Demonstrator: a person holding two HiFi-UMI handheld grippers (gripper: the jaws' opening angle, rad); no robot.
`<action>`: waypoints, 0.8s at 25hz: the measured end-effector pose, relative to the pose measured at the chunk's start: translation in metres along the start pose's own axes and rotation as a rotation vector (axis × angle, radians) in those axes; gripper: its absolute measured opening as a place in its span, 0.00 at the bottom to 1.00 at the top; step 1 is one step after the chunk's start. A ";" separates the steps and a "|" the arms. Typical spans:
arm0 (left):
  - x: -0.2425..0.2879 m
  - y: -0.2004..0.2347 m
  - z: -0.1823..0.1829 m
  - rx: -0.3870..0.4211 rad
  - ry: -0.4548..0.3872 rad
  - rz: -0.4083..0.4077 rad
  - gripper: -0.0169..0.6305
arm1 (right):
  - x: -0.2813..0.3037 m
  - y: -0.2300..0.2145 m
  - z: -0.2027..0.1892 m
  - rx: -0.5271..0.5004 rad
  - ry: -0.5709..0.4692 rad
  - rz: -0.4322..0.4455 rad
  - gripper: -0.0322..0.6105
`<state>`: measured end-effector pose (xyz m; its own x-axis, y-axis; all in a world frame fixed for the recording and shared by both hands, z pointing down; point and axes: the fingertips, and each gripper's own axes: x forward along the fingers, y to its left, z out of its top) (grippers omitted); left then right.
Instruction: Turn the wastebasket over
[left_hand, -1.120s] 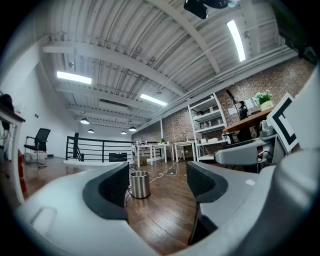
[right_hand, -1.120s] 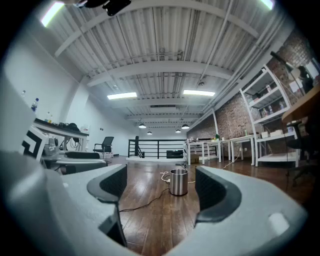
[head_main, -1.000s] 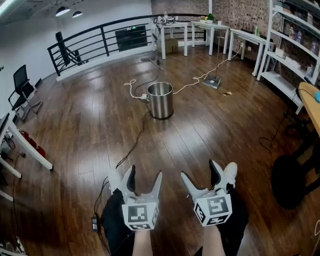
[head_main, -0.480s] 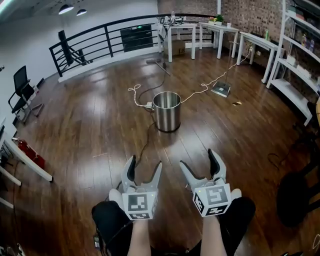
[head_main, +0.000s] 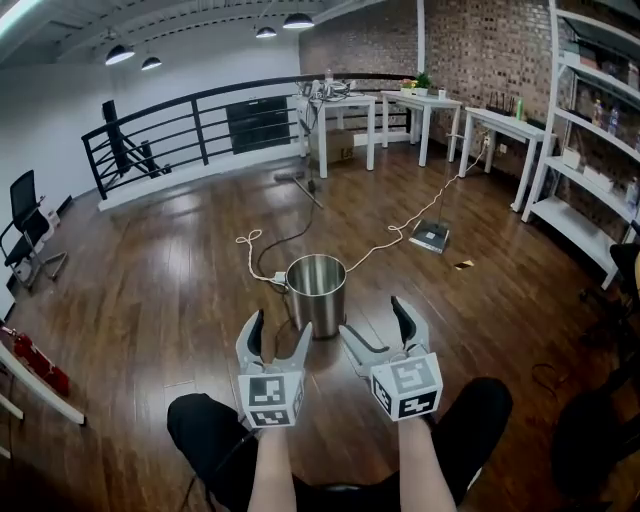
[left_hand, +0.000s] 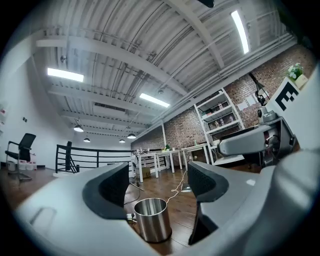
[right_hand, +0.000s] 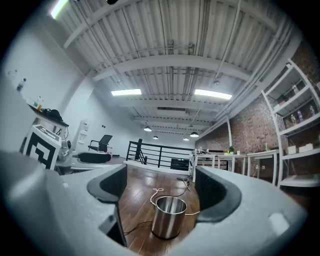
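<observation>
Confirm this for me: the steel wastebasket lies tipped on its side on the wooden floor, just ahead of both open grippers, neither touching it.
Not quite. The steel wastebasket stands upright with its open mouth up, not on its side; the head view shows this, and both gripper views agree. The rest holds: it is on the wooden floor, ahead of the open left gripper and right gripper, neither touching it.

Brushed shiny metal wastebasket (head_main: 316, 294) on glossy wooden floor (head_main: 180, 290).
</observation>
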<state>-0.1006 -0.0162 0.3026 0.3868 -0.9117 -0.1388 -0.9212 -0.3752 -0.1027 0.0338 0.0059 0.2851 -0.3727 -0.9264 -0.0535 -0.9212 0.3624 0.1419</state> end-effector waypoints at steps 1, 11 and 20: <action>0.016 0.006 0.002 0.006 -0.011 0.006 0.62 | 0.016 -0.007 0.002 -0.015 -0.006 0.012 0.69; 0.157 0.071 -0.043 -0.014 0.022 0.085 0.62 | 0.163 -0.049 -0.051 -0.102 0.099 0.213 0.64; 0.227 0.145 -0.138 -0.060 0.150 0.158 0.60 | 0.300 -0.010 -0.198 -0.237 0.471 0.537 0.64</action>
<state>-0.1524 -0.3005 0.3918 0.2307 -0.9730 0.0000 -0.9725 -0.2306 -0.0318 -0.0466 -0.2954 0.4632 -0.6274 -0.5938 0.5037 -0.5578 0.7941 0.2413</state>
